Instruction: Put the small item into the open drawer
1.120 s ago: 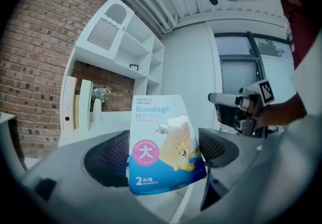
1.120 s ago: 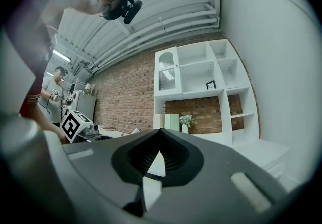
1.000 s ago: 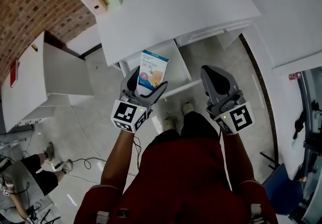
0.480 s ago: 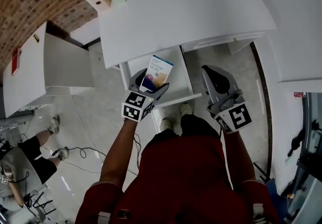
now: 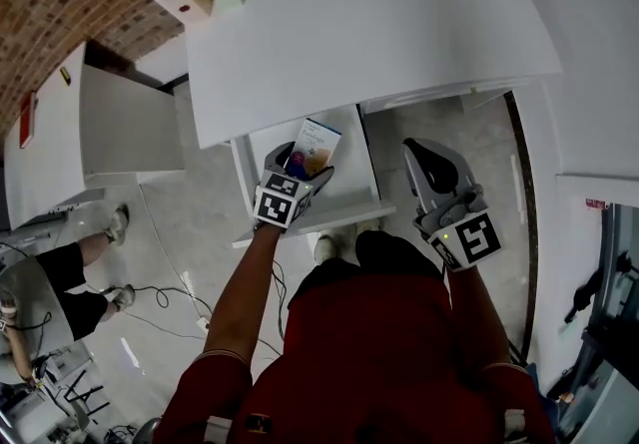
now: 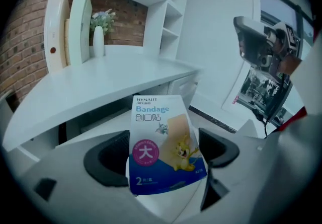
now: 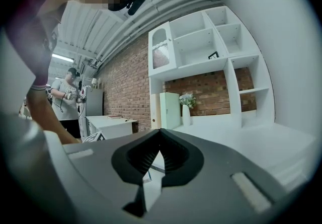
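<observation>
Now my left gripper pinches the box over the drawer for dropping; my right gripper hangs closed, empty.

Bright, even indoor light washes the white desk almost featureless, and a soft shadow lies under its edge across the drawer. Both gripper views bow strongly and go black at the corners. A ceiling lamp glows. Print on the box is sharp.
</observation>
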Demonstrator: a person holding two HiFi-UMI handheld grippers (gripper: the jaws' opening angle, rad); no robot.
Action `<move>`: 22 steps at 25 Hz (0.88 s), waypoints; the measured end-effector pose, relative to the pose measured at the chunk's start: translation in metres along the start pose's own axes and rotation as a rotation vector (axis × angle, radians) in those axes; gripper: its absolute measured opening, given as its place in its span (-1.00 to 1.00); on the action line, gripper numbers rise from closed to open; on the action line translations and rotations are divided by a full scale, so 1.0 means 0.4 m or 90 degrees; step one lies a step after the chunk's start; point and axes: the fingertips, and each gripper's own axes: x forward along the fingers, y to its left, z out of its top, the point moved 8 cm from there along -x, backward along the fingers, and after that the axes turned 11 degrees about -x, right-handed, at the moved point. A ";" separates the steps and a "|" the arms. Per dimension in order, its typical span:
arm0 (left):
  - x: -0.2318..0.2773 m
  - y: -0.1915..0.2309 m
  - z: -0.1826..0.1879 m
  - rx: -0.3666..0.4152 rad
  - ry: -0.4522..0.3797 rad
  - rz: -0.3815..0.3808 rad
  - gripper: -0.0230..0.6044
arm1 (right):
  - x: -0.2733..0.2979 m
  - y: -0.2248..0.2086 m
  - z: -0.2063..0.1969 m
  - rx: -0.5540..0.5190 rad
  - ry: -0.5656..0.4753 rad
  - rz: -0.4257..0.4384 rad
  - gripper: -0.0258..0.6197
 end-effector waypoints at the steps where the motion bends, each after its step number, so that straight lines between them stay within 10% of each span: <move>1: 0.021 0.008 -0.005 -0.005 0.012 0.002 0.43 | 0.004 -0.006 -0.007 0.002 0.005 0.002 -0.88; 22: 0.266 0.116 -0.130 -0.067 0.157 0.084 0.45 | 0.023 -0.059 -0.089 0.017 0.052 0.032 -0.88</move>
